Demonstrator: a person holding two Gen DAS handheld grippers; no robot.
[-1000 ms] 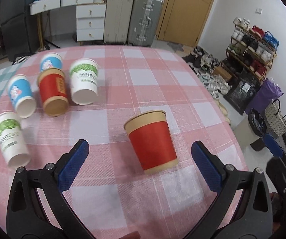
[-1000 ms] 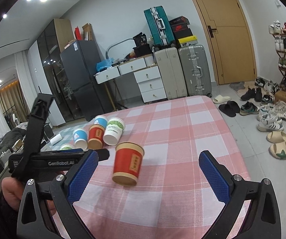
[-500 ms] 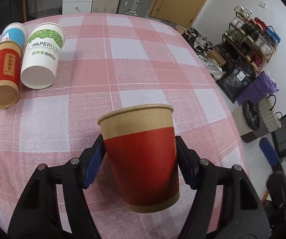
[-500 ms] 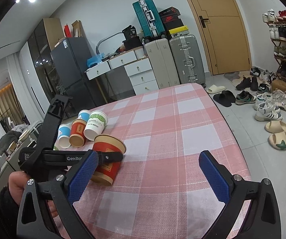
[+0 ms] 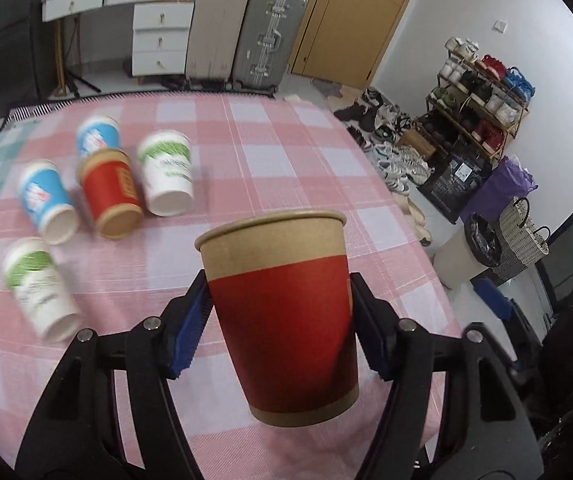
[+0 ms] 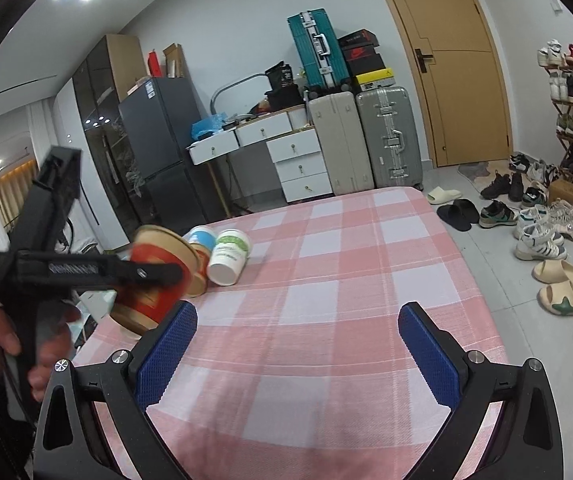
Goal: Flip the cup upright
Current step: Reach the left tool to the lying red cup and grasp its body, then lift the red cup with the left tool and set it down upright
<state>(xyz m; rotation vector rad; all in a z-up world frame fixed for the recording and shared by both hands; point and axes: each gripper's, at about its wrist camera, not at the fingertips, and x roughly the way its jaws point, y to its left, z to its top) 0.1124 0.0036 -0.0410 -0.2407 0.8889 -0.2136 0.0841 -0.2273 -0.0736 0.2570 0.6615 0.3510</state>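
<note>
Lift-off is recorded: the red cup (image 5: 282, 312), on the worktop (image 5: 286, 152) a second ago, is now clamped in the left claw (image 5: 280, 322) and raised, rim uppermost, while the right claw (image 6: 296, 354) is held wide open and empty.

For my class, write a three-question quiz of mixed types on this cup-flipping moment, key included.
1. True or false: the left gripper is shut on the red paper cup.
2. Multiple choice: the right gripper is (A) holding a white cup, (B) open and holding nothing, (C) pressed flat on the tablecloth.
3. Fill in: besides the held cup, ___ paper cups lie on their sides on the pink checked tablecloth in the left wrist view.

Key: 1 true; 2 B; 3 five.
</note>
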